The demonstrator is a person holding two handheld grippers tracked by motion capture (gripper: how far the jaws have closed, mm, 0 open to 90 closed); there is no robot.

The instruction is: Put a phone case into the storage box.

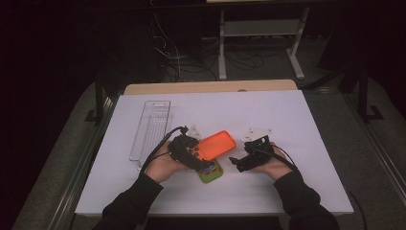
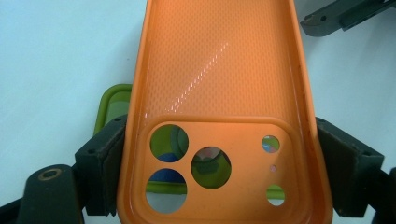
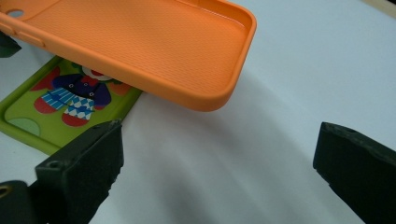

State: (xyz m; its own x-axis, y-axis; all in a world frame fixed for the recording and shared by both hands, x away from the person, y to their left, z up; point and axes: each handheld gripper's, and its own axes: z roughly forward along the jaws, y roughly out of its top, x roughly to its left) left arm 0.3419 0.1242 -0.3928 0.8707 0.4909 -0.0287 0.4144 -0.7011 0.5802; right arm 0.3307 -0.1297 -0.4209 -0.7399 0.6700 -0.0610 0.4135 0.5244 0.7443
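An orange phone case (image 1: 216,144) is held up off the table, hollow side up. My left gripper (image 1: 198,155) is shut on its camera-hole end, one jaw against each long edge of the orange phone case (image 2: 219,93). Under it lies a green phone case (image 1: 211,172) with a cartoon figure printed inside, flat on the white table. In the right gripper view the orange phone case (image 3: 140,42) hangs over the green phone case (image 3: 70,102). My right gripper (image 1: 235,163) stands open just right of both cases, jaws wide apart with nothing between them.
A clear plastic tray (image 1: 152,127) lies on the white table sheet (image 1: 287,124) at the left, behind my left hand. A wooden table edge (image 1: 210,87) shows at the back. Cables and a desk frame (image 1: 261,28) stand on the floor beyond.
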